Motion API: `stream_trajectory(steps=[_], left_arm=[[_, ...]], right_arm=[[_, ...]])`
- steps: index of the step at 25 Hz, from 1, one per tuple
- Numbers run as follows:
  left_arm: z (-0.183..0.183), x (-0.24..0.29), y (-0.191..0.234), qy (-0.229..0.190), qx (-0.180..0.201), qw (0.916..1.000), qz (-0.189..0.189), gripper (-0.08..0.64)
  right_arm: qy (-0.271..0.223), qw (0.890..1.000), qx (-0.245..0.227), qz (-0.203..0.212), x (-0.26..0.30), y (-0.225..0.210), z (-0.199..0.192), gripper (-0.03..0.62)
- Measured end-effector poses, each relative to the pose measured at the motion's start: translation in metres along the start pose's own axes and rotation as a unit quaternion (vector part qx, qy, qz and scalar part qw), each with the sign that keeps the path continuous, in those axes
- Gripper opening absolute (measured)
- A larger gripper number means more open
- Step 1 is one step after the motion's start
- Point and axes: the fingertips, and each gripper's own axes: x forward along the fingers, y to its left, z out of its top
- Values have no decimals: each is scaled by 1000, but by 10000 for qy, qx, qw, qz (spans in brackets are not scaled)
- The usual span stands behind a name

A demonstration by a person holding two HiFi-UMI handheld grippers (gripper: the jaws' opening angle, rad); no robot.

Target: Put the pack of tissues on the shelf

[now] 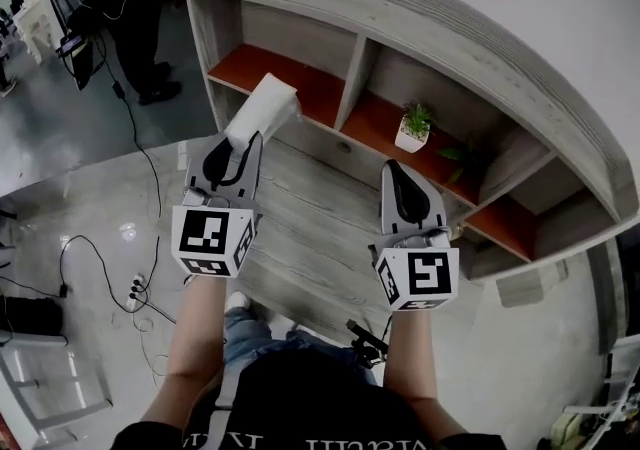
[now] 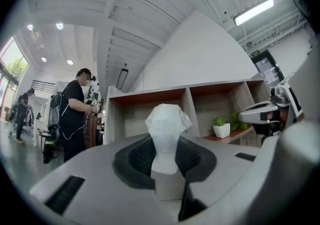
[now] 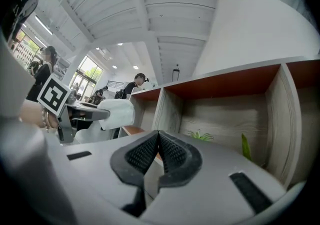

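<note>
The white pack of tissues (image 1: pixel 262 110) sticks out from my left gripper (image 1: pixel 235 153), which is shut on its near end. It hangs in the air in front of the shelf's (image 1: pixel 400 28) left red-floored compartment (image 1: pixel 285 78). In the left gripper view the pack (image 2: pixel 166 129) stands between the dark pads, with the shelf (image 2: pixel 150 96) behind it. My right gripper (image 1: pixel 405 193) is shut with nothing in it, hovering before the middle compartment. In the right gripper view its pads (image 3: pixel 172 154) meet at the tips, and the tissue pack (image 3: pixel 116 114) shows at the left.
A small potted plant (image 1: pixel 413 128) in a white pot stands in the middle compartment, a second green plant (image 1: pixel 462 156) to its right. A person in black (image 2: pixel 75 114) stands left of the shelf. Cables and a power strip (image 1: pixel 135 288) lie on the floor at left.
</note>
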Motion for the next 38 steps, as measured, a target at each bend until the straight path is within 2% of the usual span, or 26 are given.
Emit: stream_trajectory(steps=[3,8,20,30,32,35,38], left_arm=[[6,8,7,-60,64,9996,-254,95],[13,19,23,-186,117,9981,-575,95],[12,58,42,-386,-97,9884,-1467,95],[9,76,43,-458,-343,9782,-1996,95],[8,79,43,-453,-557,9752,-2092,95],[9,83,44,-429,-1200,9658,-2259,95],[9,86,47,-387,-1660,9572,-2339,95]], right_arm=[[-20,9995,143,-298,3,1,5,17],[-29,9982,188,-569,12,15,11,17],[24,9895,101,-1441,27,30,20,17],[99,9806,20,-1957,30,34,25,17],[121,9793,5,-2021,29,35,26,17],[166,9774,-14,-2109,29,34,27,17],[197,9759,-25,-2175,27,34,27,17]])
